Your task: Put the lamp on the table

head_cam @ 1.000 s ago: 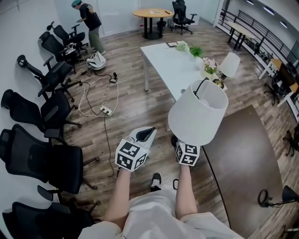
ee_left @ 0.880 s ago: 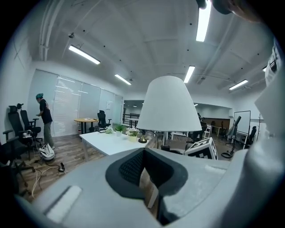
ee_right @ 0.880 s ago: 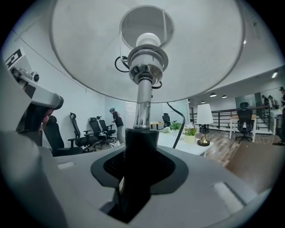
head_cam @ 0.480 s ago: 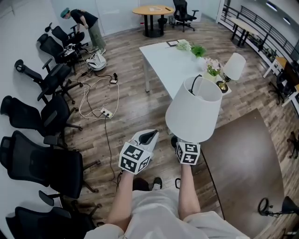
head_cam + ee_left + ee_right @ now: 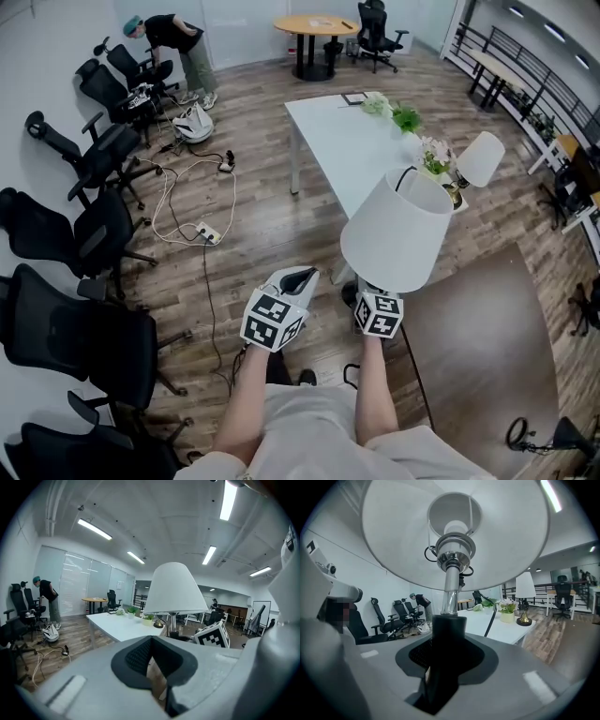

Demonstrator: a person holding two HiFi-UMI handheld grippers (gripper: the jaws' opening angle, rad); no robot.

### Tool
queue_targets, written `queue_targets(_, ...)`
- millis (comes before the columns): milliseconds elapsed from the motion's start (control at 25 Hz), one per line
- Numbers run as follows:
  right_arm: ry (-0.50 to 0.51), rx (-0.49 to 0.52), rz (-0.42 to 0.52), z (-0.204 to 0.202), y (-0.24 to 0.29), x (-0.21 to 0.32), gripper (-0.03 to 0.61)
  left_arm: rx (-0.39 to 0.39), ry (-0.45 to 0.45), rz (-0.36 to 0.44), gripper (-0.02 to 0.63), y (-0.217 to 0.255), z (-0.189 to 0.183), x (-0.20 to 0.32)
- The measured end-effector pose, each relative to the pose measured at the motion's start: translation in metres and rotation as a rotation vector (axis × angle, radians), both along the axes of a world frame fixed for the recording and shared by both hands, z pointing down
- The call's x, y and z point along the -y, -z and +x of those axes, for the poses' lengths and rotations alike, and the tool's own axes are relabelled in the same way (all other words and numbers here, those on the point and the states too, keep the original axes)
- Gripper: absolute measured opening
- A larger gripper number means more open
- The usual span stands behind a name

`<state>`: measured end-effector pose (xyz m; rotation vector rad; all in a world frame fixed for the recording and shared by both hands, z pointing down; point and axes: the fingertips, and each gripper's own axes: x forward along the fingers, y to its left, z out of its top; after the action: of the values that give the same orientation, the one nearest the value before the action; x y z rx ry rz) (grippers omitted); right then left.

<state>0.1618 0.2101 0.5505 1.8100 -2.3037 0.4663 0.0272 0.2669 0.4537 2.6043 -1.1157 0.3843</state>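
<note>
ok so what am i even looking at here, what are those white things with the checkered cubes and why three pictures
A person holds a hand-held claw in each hand; the cubes are part of the claws. The wide picture comes from a camera on the person's head, looking down. The other two come from cameras riding on each claw. The right claw grips a lamp by its black stem; the left claw holds nothing. Ahead, a white table carries plants and a second lamp.
</note>
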Motion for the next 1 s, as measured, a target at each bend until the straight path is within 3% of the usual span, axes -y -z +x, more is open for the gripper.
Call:
queue_targets(520, -0.148, -0.014, 0.009, 0.022, 0.023, 0.103, 0.153, -0.044, -0.195, -0.014, 0.000, 0.008, 0.027, 0.128)
queue_targets(1000, -0.288, -0.022, -0.014, 0.011, 0.021, 0.179, 0.153, -0.016, -0.300, -0.028, 0.000, 0.010, -0.006, 0.222)
